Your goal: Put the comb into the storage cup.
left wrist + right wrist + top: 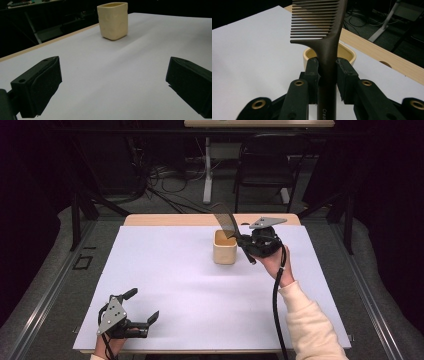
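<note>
Left gripper (pixel 141 306) sits at the near-left corner of the white table sheet (pixel 170 290), low over the surface, jaws spread wide with nothing between them. In the left gripper view the two black jaws stand far apart over bare sheet, and the cream cup (pixel 113 20) stands upright well beyond them, toward the far side. This gripper is well apart from the work.

Cream cup (pixel 225 247) stands upright on the far half of the sheet, mouth open upward, a little right of the table's middle line.

Comb (pixel 226 222): dark brown, long-handled, toothed end uppermost. In the high view its toothed end rises above the cup's rim and leans up and to the left, away from the hand; whether the handle's lower end is over the mouth or beside it I cannot tell from there.

Right gripper (pixel 250 242) is just beside the cup on its right, jaws pressed together on the comb's handle. In the right gripper view the right gripper (pixel 327 75) pinches the comb (pixel 329 50) below the teeth, handle running straight down between the jaws, teeth pointing to that view's left. The cup (pixel 348 55) mouth lies directly behind the handle.

Judgement: the comb's long axis is near upright and close in line with the cup's opening. The right hand is by far the nearer; a lowering of the handle end into the cup looks the likely move.
</note>
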Demonstrator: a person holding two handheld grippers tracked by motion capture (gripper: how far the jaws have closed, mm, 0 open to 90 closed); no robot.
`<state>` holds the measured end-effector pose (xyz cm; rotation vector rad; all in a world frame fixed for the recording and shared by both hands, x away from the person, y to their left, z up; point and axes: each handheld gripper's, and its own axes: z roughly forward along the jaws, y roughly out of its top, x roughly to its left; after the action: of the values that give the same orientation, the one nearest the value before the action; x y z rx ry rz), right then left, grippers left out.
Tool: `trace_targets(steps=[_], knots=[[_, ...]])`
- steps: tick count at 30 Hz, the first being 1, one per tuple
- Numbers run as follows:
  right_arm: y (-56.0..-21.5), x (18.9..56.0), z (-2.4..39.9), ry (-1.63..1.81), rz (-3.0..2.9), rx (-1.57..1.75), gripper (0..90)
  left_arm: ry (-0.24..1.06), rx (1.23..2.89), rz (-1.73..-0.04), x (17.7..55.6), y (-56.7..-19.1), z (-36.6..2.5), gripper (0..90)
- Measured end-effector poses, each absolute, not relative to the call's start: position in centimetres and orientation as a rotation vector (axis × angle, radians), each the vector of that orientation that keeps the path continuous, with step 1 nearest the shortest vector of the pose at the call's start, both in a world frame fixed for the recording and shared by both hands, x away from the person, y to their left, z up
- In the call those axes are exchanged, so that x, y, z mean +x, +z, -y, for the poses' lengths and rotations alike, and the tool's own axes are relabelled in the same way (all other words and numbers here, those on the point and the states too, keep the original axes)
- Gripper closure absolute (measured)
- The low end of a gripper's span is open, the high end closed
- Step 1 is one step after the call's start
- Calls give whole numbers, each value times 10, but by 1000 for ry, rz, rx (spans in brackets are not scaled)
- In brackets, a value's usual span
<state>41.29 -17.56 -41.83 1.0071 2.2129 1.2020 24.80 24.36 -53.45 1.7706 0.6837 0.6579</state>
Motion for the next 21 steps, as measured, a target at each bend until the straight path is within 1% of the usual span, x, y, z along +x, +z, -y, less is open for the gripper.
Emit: trace_targets(steps=[21], knots=[[-411,428,168,1216,-2171,1002,725,654,1766,-686,248,-535,-243,2]])
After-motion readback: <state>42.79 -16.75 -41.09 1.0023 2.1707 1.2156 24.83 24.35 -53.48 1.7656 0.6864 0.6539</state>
